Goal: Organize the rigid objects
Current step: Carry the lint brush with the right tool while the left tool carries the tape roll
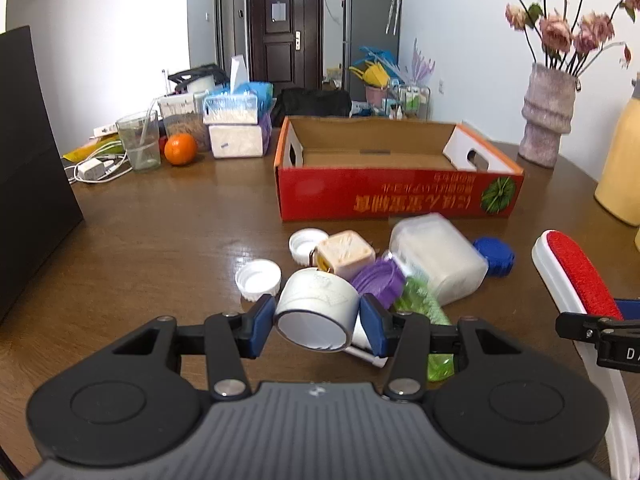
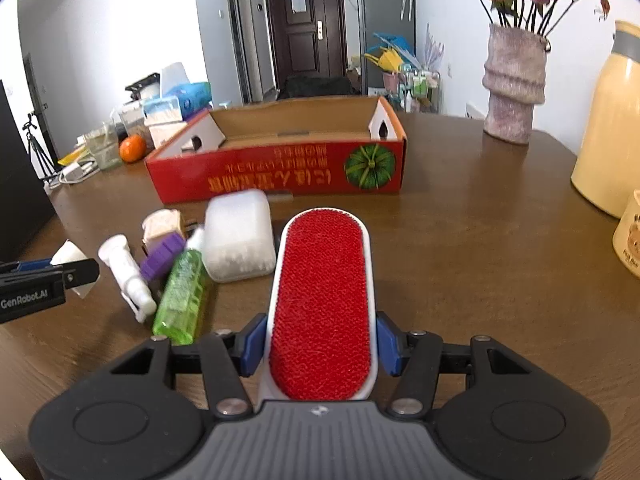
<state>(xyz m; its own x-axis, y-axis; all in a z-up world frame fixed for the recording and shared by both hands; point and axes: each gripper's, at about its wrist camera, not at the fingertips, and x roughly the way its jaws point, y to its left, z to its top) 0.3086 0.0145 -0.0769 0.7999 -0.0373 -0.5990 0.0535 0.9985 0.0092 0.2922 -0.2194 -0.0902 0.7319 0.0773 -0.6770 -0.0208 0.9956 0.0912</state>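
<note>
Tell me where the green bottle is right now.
In the right wrist view the green bottle lies on the table, left of the red lint brush held in the right gripper, beside the white jar.

Glossy wooden table (image 1: 160, 240), cardboard box (image 1: 396, 196), rough red-napped plastic brush (image 2: 322, 300)

free: bare table (image 2: 480, 260) right | blocked: red box (image 2: 280, 172) ahead, clutter pile (image 1: 400, 268) left
</note>
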